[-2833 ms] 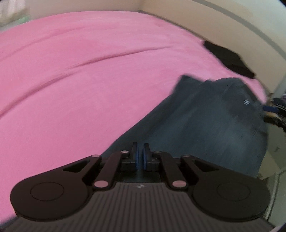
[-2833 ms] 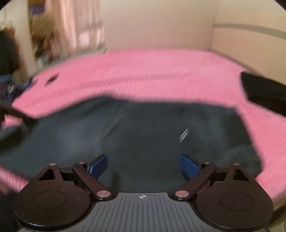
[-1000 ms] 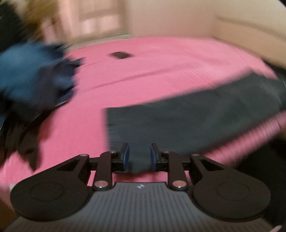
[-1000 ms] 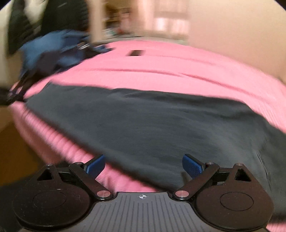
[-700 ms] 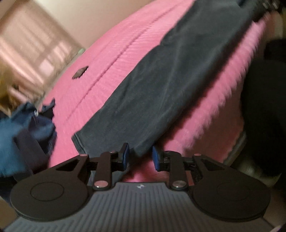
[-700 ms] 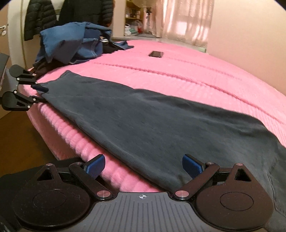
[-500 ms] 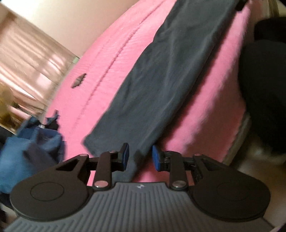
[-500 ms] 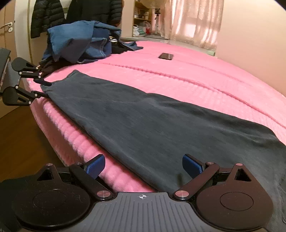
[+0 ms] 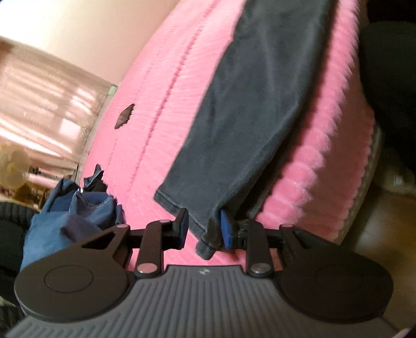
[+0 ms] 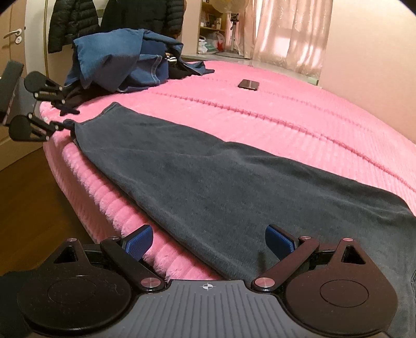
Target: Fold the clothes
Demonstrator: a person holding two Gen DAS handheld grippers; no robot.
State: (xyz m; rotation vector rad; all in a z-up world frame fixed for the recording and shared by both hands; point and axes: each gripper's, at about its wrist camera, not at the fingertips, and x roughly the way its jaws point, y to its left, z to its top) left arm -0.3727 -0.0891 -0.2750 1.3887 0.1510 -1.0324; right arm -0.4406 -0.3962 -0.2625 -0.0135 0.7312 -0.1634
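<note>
Dark grey trousers lie stretched flat along the near edge of a pink bed. In the left wrist view the trousers run away from me, and their hem corner sits between the fingers of my left gripper. The jaws are a little apart, with the hem touching the right pad; I cannot tell if they grip it. My left gripper also shows in the right wrist view at the far hem. My right gripper is open and empty, hovering over the trousers' near end.
A heap of blue and black clothes lies at the bed's far left corner, also in the left wrist view. A phone lies on the bed farther back. Wooden floor is left of the bed. Jackets hang behind.
The trousers were spread out long on the bed. My left gripper opened slightly and moved to the hem corner at the bed's edge, tilting over. My right gripper stayed open over the other end.
</note>
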